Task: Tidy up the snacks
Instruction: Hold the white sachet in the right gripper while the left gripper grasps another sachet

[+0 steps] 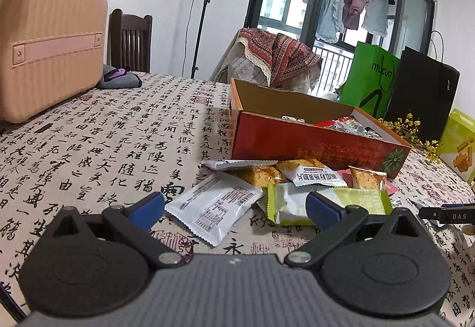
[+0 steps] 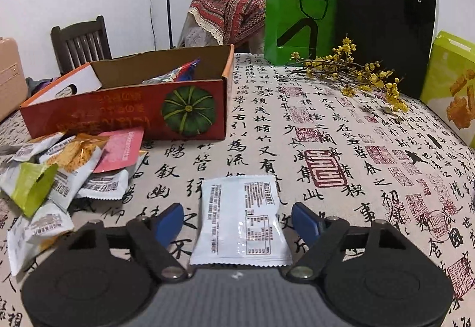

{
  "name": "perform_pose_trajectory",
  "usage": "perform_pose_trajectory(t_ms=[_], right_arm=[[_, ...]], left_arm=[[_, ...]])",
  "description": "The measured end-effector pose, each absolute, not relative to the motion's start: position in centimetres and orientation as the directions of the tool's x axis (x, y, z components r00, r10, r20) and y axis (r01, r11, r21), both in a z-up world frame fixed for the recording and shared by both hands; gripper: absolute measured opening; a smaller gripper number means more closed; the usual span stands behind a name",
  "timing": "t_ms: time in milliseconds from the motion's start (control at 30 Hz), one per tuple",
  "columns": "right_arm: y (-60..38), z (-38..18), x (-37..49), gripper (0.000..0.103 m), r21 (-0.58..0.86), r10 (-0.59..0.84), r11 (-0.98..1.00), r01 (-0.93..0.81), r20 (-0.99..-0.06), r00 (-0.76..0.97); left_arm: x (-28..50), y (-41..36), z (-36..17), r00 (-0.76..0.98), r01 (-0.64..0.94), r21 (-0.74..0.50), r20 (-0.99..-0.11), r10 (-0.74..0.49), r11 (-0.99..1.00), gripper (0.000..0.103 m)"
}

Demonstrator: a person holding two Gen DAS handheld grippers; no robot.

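right now my attention is on the white snack packet, lying flat on the calligraphy tablecloth with its printed back up, squarely between the blue fingers of my right gripper. the jaws stand apart on either side of it, with cloth showing between each pad and the packet's edges, so nothing is grasped yet. i judge this to be the pick-up step: the gripper is lined up and only the close is missing. the next move calls for squeezing in on the packet's sides without letting the slick wrapper skate or crumple out, then lifting it toward the red cardboard box, which sits open further back on the left with a few snacks already inside.

beside that box lies the loose pile of snack packets, white, green and pink ones overlapping, well apart from the one i'm over. my left gripper hovers near that same pile, jaws wide and empty, with another white packet lying between its pads but untouched, and a green-edged packet just by its right finger. further out stand a green paper bag, a black bag and a sprig of yellow flowers.
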State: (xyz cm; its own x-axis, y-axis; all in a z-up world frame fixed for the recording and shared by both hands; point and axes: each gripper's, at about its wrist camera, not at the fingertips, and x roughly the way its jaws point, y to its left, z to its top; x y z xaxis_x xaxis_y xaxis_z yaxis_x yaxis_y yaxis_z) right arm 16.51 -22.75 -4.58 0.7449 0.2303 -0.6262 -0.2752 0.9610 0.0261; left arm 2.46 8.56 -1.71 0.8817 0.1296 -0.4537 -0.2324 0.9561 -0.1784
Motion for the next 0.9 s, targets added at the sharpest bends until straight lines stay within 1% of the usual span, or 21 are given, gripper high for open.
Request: perform_pose_trajectory(t_ms=[67,133,167,233,333,433,600,767,900], right_arm=[[-22.7,-4.5,16.4,0.07,0.028,0.243,0.957,-0.289,-0.622,0.745],[-22.6,-4.4,16.1,0.051,0.028,0.253,0.954,-0.298,-0.613,0.749],[-22.6,-4.3,16.0,0.051,0.029,0.255,0.953,-0.3,-0.61,0.75],[-22.7,-4.2,15.8,0.045,0.031,0.255,0.954,-0.298,-0.604,0.755],[-23.1,-4.0,15.2,0.042,0.05,0.261,0.957,-0.287,-0.585,0.768],[-23.6,-3.6,14.3,0.041,0.071,0.271,0.958,-0.28,-0.55,0.79],[-24.1,-3.1,13.2,0.041,0.096,0.289,0.955,-0.281,-0.517,0.806],[-24.5,-2.5,12.6,0.041,0.109,0.296,0.954,-0.28,-0.49,0.82],[-24.7,-2.5,12.2,0.041,0.118,0.3,0.953,-0.278,-0.482,0.823]], left_arm=[[2.5,8.5,-1.7,0.882,-0.23,-0.18,-0.455,0.126,0.956,0.103],[2.6,8.4,-1.8,0.881,-0.227,-0.179,-0.457,0.123,0.957,0.103],[2.7,8.3,-1.8,0.88,-0.229,-0.178,-0.459,0.125,0.957,0.103],[2.7,8.3,-1.8,0.879,-0.231,-0.179,-0.459,0.126,0.956,0.103],[2.7,8.4,-1.8,0.877,-0.236,-0.176,-0.462,0.132,0.956,0.103],[2.8,8.4,-1.7,0.871,-0.243,-0.163,-0.471,0.141,0.956,0.103],[3.5,8.6,-1.1,0.855,-0.246,-0.115,-0.493,0.16,0.962,0.103],[5.9,9.2,-1.3,0.8,-0.265,-0.039,-0.567,0.198,0.963,0.103],[7.6,9.7,-2.1,0.761,-0.263,-0.013,-0.617,0.199,0.965,0.103]])
